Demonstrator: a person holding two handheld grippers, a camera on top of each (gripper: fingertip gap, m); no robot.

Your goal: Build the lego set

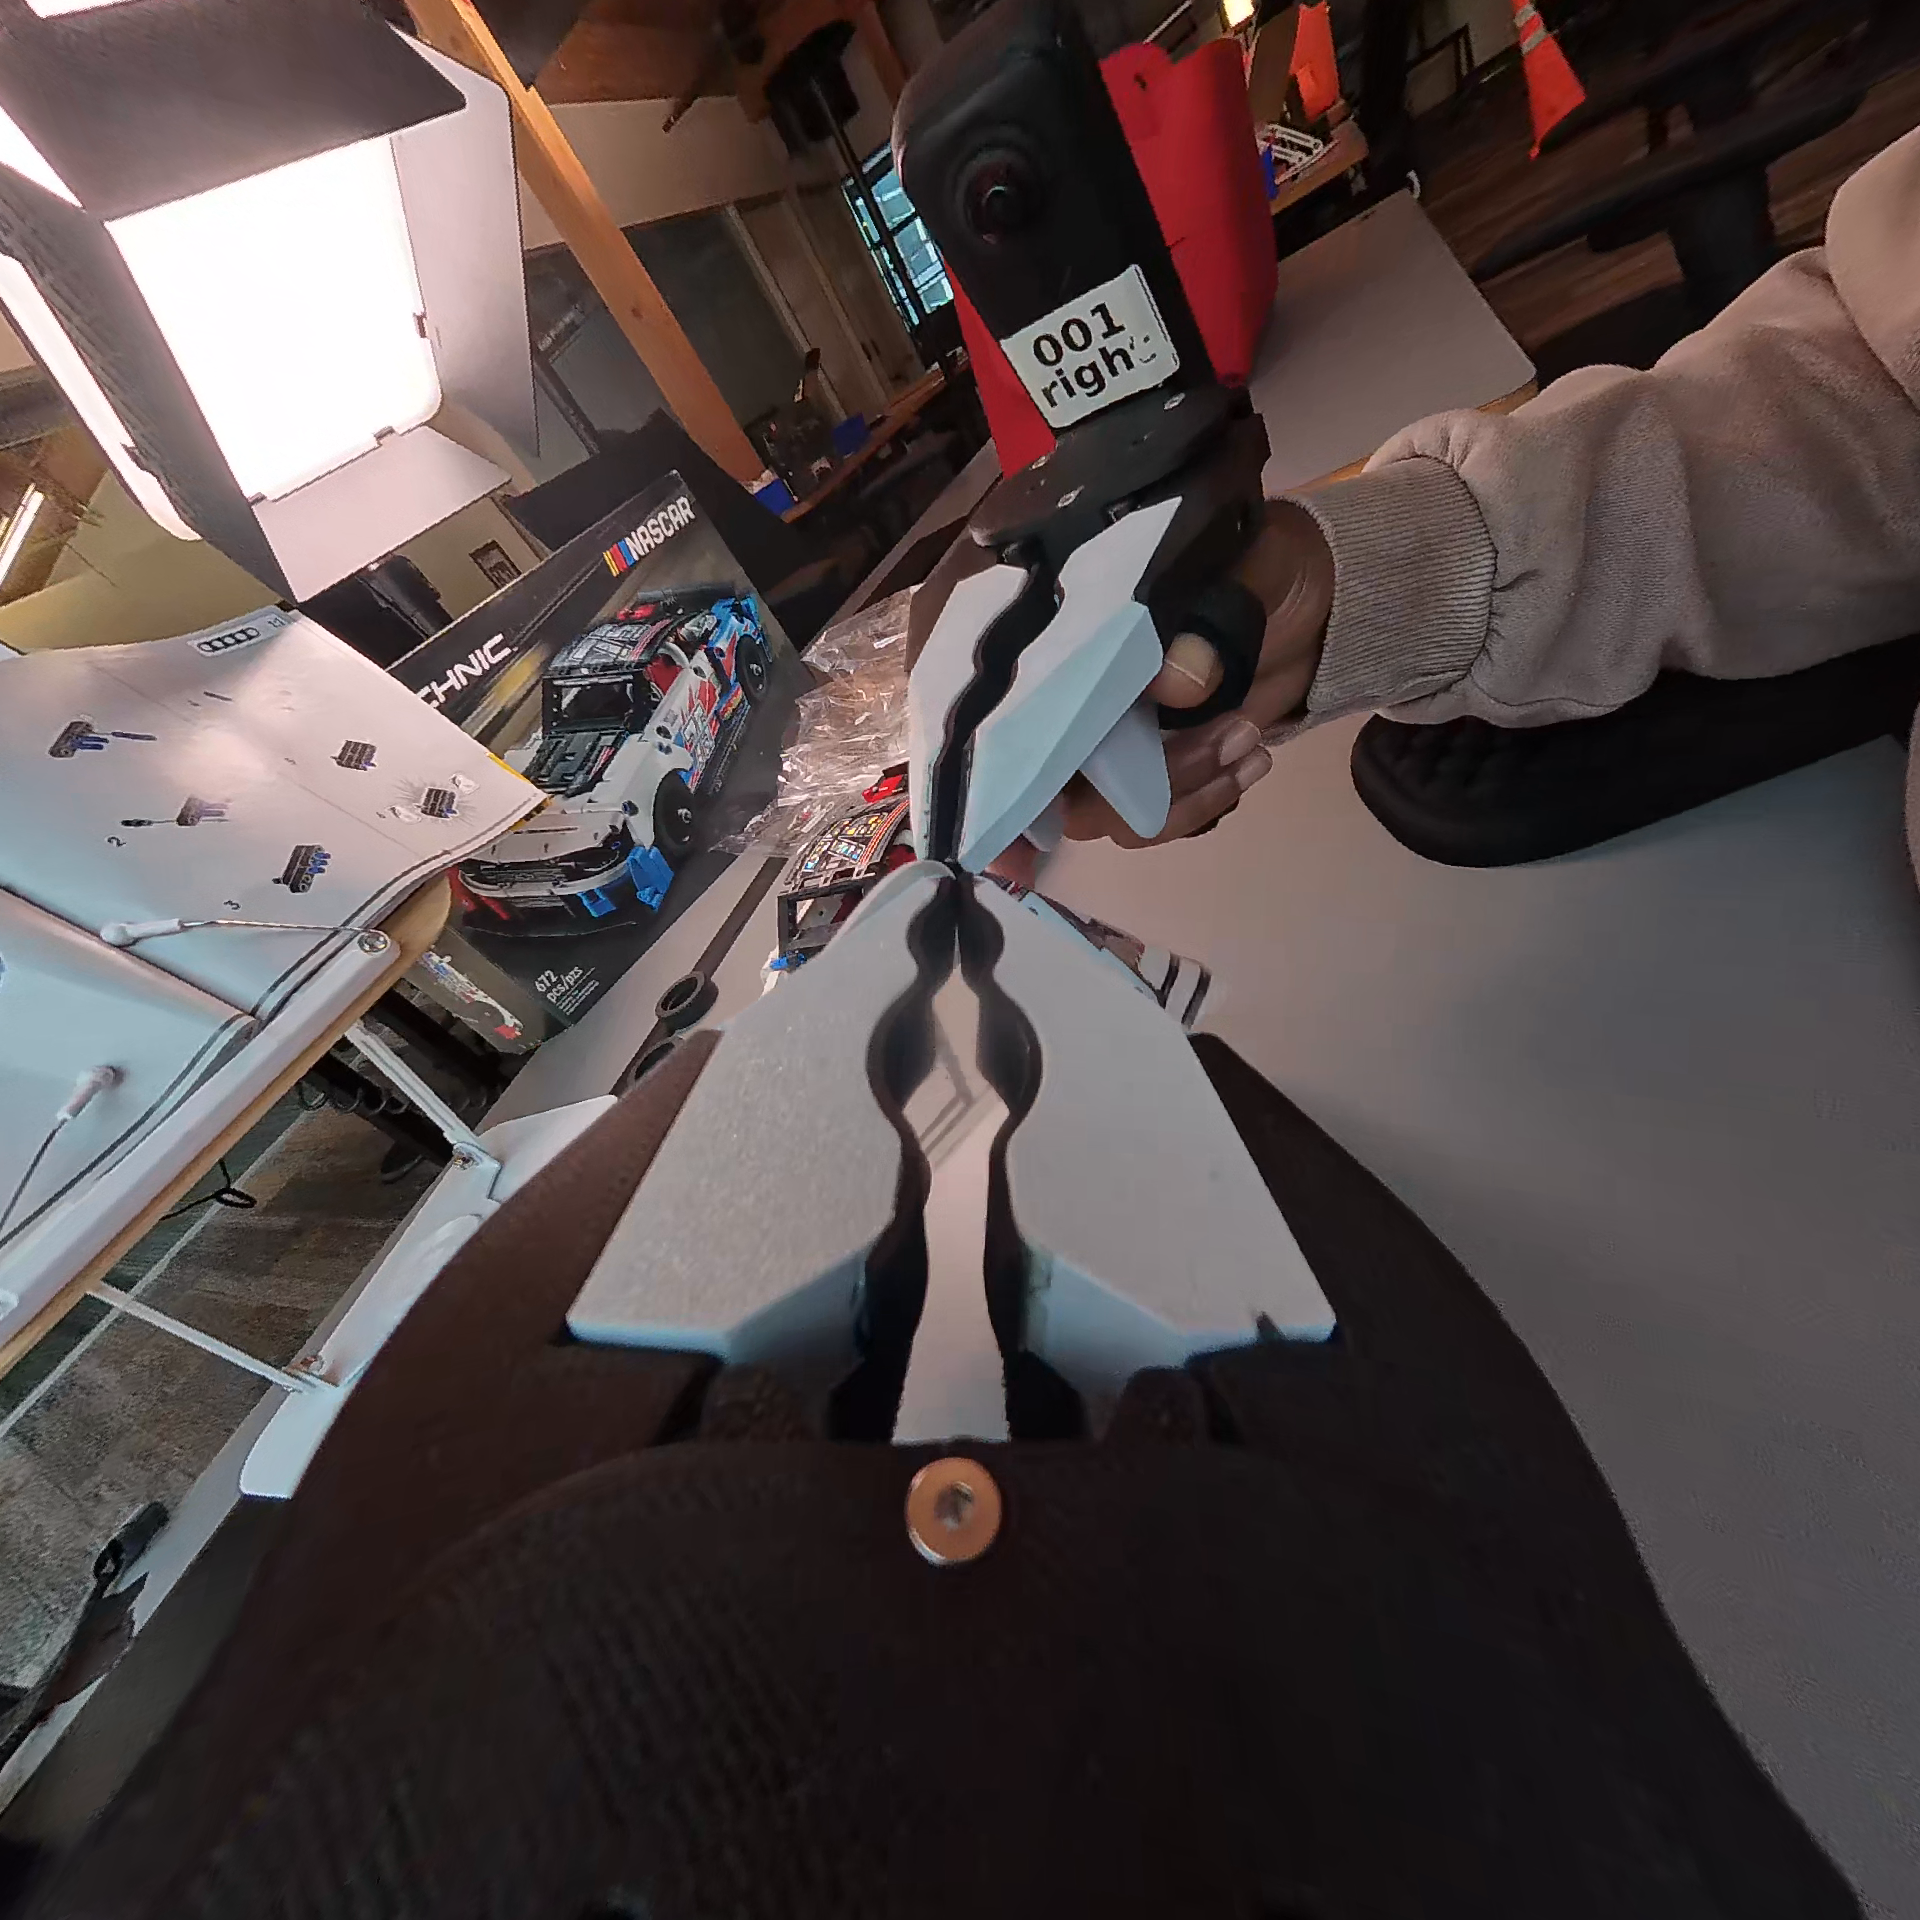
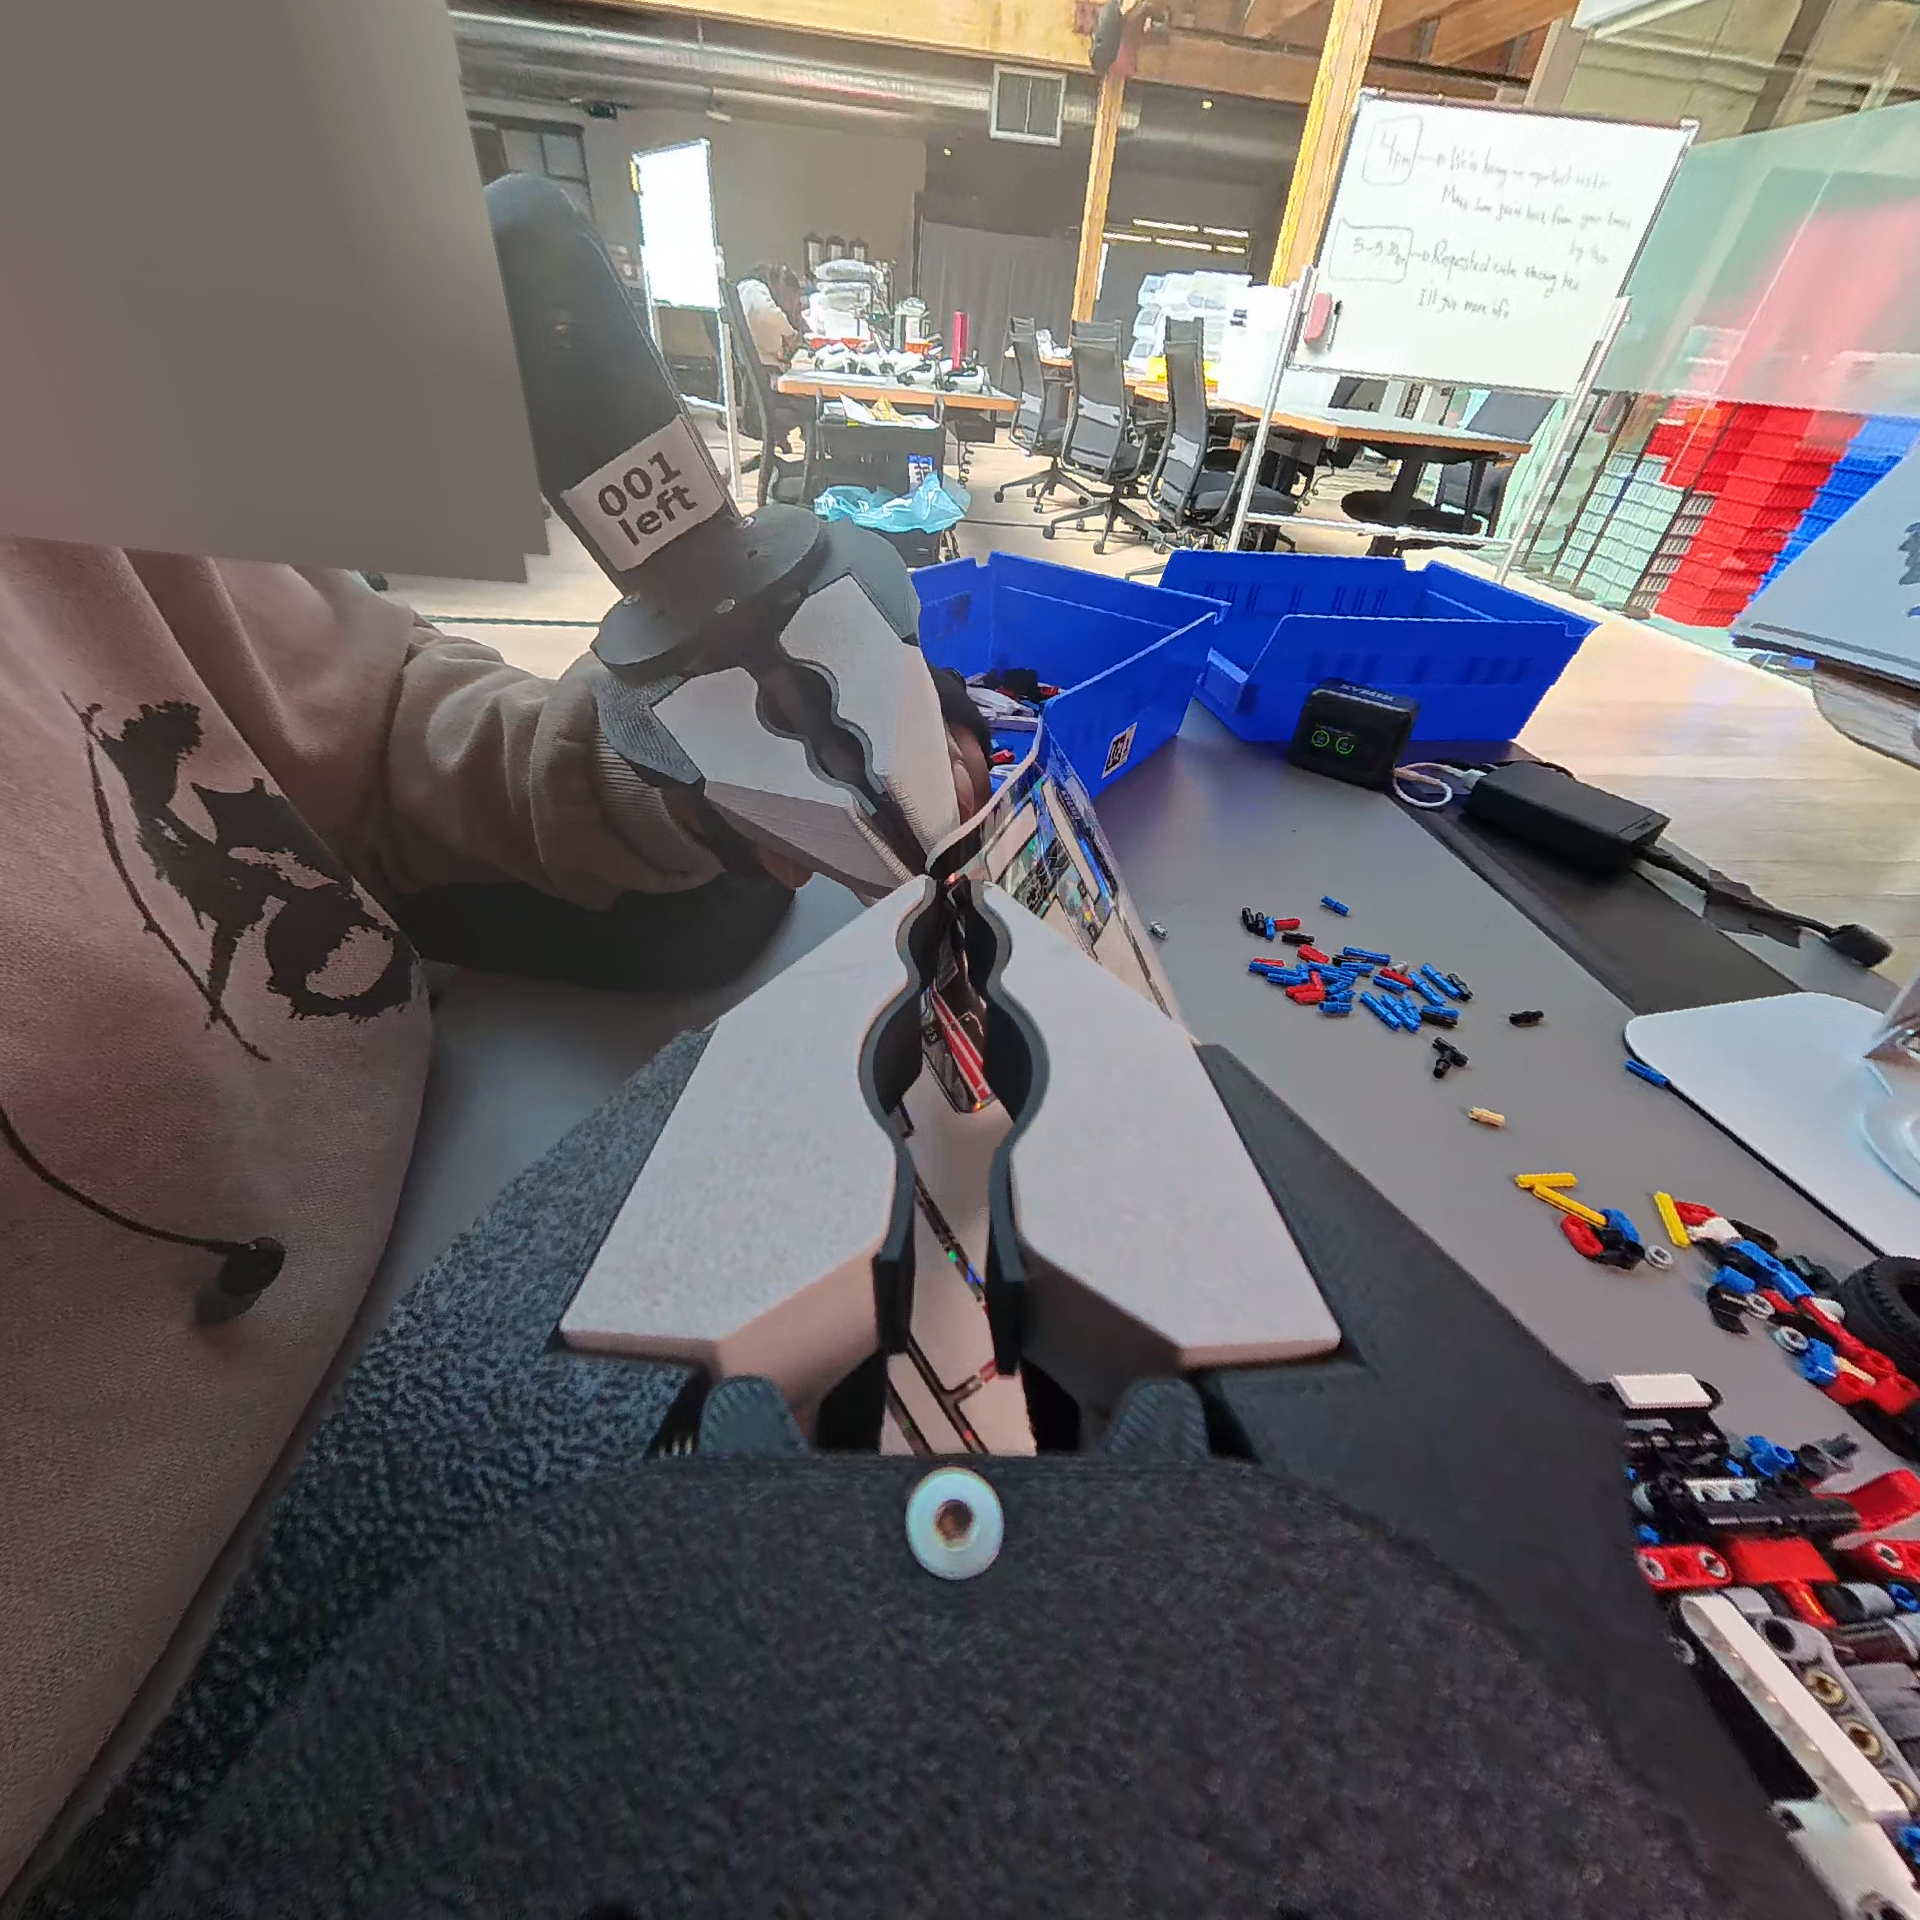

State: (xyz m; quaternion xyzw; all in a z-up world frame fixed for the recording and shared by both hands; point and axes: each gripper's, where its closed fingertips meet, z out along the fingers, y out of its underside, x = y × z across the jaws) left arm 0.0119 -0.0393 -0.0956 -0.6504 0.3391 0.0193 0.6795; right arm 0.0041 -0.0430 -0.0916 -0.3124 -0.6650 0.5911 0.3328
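A glossy sticker sheet with car decals is held up between the two grippers above the grey table. My right gripper is shut on the sheet, which shows through the gaps between its jaws. My left gripper is shut at its tips on the sheet's edge, tip to tip with the right gripper. The left gripper also shows in the right wrist view, where a white strip curls up from the pinch point. The sheet also shows in the left wrist view. A partly built car model lies at the lower right.
The set's box, an instruction booklet on a stand, a plastic bag and tyres lie to the left. Loose pins, other parts, blue bins, a black device and a power adapter lie to the right. Left and right tips are no more than a few centimetres apart. Left tips and right tips are each some 25 centimetres from the partly built car model.
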